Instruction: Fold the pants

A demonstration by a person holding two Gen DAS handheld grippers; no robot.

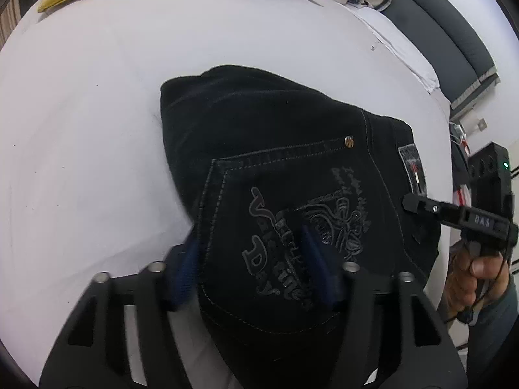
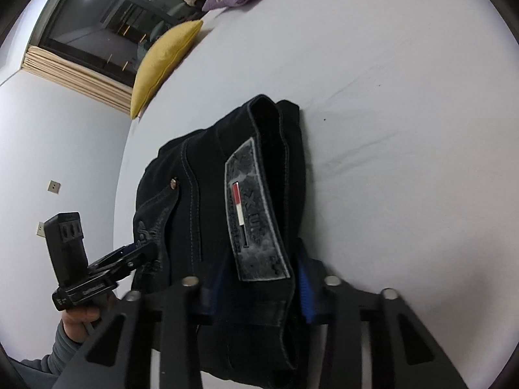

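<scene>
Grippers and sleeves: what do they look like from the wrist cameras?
Both are black frames with cut-out slots and silver pins, carrying ribbed blue pads. The right gripper bears white "DAS" lettering, a green light and thin cables. Each hand wears a grey-blue sleeve.

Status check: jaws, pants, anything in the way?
Left gripper and right gripper: jaws closed on folded black pants. Pants on white bed. Nothing in the way.

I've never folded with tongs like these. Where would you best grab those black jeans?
Probably at the near edge, coming from the bed's front. The folded black jeans lie flat; the waistband stands thick for the right gripper, the pocket edge for the left gripper.
</scene>
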